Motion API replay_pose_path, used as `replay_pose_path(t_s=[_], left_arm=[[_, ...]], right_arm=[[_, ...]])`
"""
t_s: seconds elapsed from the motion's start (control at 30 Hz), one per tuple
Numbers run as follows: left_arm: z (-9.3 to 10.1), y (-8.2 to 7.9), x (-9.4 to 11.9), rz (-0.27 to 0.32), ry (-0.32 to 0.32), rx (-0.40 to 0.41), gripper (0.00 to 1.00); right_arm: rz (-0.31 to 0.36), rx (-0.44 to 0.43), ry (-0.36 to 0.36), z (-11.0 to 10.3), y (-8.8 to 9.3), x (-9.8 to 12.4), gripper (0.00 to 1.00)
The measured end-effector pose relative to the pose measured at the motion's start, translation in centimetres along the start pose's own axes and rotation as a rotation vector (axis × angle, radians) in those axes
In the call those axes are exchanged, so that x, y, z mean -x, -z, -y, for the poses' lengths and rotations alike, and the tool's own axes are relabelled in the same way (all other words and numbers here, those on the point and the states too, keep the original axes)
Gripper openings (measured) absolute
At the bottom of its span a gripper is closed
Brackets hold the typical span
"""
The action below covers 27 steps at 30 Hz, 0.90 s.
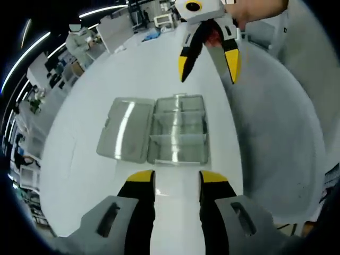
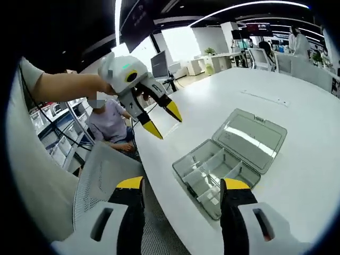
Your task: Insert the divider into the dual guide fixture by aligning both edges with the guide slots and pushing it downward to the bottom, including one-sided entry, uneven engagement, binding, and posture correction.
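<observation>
A: Where's the box in the left gripper view?

B: Center of frame, on the white table. Clear plastic organizer, lid flipped open and lying flat to the left, compartment tray to the right w/ thin dividers in it.

A: Relative to the jaws?

B: Left gripper comes up from bottom center, yellow tips spread apart, nothing between them. Box sits just above the tips in frame, apart from them, not touching.

A: Other gripper?

B: Right gripper enters at upper center-right, held by a hand at top edge. Jaws parted in a V, tips pointing down-frame toward the box, clear of it. Can't tell if anything's pinched; something reddish shows between the jaws, too small to id.

A: Right gripper view?

B: Same box center-right, lid open toward upper right, tray toward lower left near the table edge. Right gripper at bottom, tips wide apart, empty; the tray's near corner lies between and just above the tips in frame. Left gripper at upper left, jaws apart, held up off the table, well left of the box.

A: Background?

B: A person seated at left behind a mesh chair, desks and monitors beyond.
</observation>
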<state>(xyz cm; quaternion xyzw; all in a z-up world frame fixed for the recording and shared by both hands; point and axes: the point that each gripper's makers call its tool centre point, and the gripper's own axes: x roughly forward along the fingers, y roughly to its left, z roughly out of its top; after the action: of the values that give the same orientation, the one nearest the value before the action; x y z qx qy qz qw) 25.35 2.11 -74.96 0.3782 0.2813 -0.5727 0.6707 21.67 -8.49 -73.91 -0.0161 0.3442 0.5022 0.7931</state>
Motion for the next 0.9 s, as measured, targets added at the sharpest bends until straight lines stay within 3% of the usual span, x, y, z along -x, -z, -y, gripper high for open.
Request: replay_pose_path(t_s=[0.4, 0.9], left_arm=[[0.6, -2.4, 0.0, 0.023, -0.013, -0.02, 0.29], [0.8, -5.4, -0.9, 0.045, -0.041, -0.049, 0.29]], right_arm=[[0.04, -0.109, 0.021, 0.6, -2.0, -1.0, 0.44], [0.067, -0.287, 0.045, 0.8, -2.7, -1.6, 0.26]])
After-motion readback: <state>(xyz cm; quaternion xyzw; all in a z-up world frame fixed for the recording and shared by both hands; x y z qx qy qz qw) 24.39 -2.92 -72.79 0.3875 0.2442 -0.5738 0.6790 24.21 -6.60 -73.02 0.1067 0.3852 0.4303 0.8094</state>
